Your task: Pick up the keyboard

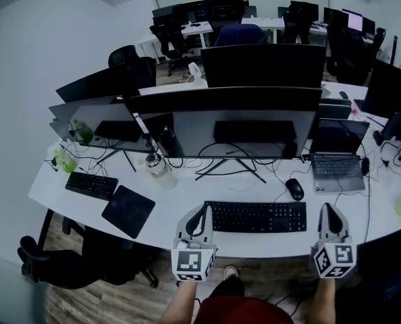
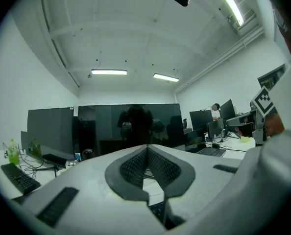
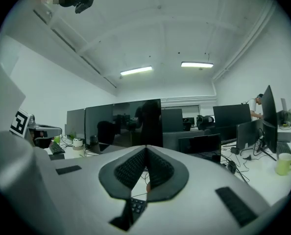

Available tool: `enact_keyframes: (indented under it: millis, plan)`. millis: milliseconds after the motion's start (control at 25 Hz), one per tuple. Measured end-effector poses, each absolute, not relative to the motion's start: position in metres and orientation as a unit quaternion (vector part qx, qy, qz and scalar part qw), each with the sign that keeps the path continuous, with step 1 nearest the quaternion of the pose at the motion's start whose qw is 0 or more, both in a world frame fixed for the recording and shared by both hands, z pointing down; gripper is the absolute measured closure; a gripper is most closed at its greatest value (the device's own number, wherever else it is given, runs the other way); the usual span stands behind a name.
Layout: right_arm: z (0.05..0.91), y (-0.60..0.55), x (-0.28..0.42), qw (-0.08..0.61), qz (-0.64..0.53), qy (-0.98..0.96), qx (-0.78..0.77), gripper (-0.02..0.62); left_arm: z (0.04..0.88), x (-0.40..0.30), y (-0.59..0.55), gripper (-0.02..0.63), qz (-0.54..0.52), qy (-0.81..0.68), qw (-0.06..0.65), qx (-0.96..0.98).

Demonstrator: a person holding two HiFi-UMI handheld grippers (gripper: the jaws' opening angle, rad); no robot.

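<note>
Ok so this is the approach step, nothing is grabbed yet. The black keyboard (image 1: 256, 217) lies flat on the white bench (image 1: 180, 196), right in front of the big monitor (image 1: 244, 123), and it sits between the 2 tools. The left tool (image 1: 202, 210) is just beside the keyboard's left end. The right tool (image 1: 327, 209) is off past the right end with a bit of bare bench in between. Both point level, out over the front edge.

Both tools are clenched tight with nothing in them. In the left gripper view the ribbed pads (image 2: 135, 166) meet in a line, same deal in the right gripper view (image 3: 131, 169), and you just catch a few keys through the gap underneath.

My guess for the next move: both tools need to spread their jaws, come in on the 2 short ends and pinch the edges there, then lift evenly so it stays flat. Watch the mouse (image 1: 294, 189) near the back right corner, plus the cables running behind it.
</note>
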State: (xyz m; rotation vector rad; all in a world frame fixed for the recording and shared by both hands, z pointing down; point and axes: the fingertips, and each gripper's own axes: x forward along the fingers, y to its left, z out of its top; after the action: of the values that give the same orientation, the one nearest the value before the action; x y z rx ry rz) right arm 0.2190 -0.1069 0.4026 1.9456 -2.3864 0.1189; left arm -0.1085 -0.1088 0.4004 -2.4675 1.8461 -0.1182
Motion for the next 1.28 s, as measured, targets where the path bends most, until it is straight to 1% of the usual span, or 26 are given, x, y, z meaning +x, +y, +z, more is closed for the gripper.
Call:
enact_keyframes:
  millis: [280, 520, 880, 1280]
  plan:
    - [0.392, -0.183, 0.176, 0.038, 0.028, -0.776, 0.628, 0.603, 0.397, -0.154, -0.18, 0.604, -0.033, 0.604, 0.025, -0.796]
    - [0.391, -0.223, 0.158, 0.045, 0.023, -0.77, 0.636, 0.603, 0.402, -0.165, -0.224, 0.604, -0.038, 0.586, 0.024, -0.809]
    - [0.383, -0.252, 0.166, 0.044, 0.017, -0.768, 0.639, 0.603, 0.395, -0.163, -0.259, 0.604, -0.031, 0.59, 0.028, -0.806]
    - [0.39, -0.262, 0.192, 0.04, 0.019, -0.776, 0.629, 0.603, 0.398, -0.135, -0.264, 0.604, -0.042, 0.598, 0.031, -0.799]
